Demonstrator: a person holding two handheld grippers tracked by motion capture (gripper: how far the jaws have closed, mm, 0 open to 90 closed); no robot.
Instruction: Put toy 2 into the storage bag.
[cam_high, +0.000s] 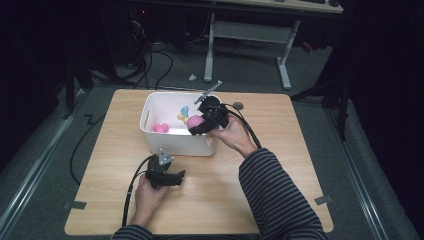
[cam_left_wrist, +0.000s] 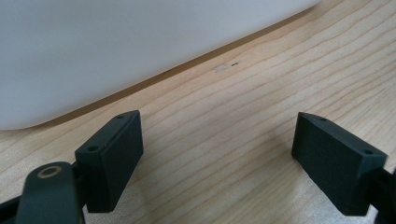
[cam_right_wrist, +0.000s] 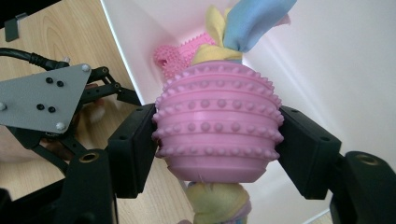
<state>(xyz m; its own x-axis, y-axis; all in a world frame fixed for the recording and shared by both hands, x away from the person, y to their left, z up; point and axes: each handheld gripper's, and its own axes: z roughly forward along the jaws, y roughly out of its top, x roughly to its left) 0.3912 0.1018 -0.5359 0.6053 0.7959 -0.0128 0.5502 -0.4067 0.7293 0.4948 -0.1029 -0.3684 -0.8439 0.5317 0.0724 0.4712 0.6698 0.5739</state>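
Right gripper view: right gripper (cam_right_wrist: 217, 149) clamps the pink ball (cam_right_wrist: 218, 126) above the bin (cam_high: 176, 142); left gripper (cam_left_wrist: 219, 158) rests beside it, jaws apart.

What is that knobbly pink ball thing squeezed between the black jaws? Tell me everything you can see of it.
The ridged pink rubbery ball is round and barrel-like, ringed with horizontal ribs dotted with small bumps, and looks soft and matte. Yellow and blue cloth strips stick out of its top and a pale yellow knot hangs below it. The right gripper clamps it on both sides, holding it over the white plastic bin, near the bin's right end in the high view. It touches nothing else that I can see.
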